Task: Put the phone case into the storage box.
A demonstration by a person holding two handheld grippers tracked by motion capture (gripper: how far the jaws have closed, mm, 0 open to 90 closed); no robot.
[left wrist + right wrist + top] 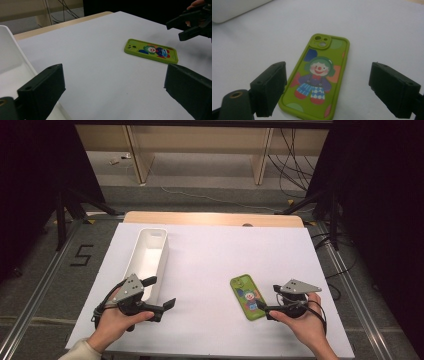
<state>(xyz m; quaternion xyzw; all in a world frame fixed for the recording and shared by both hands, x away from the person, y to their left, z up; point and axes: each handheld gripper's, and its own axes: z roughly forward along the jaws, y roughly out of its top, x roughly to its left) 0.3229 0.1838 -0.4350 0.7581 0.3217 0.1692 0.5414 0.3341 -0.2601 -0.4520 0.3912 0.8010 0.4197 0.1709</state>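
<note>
White table sheet (210, 265), white bin (148, 255) at left. Right gripper (327, 87) jaws wide, astride the green clown phone case (319, 77), not gripping. Left gripper (112, 92) gaping, empty, case well ahead.

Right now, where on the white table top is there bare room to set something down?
The widest free patch lies between the white bin and the green phone case, running to the far edge of the table top. The far right part beyond the case is bare too. It is crowded near the right gripper and the left gripper.
</note>
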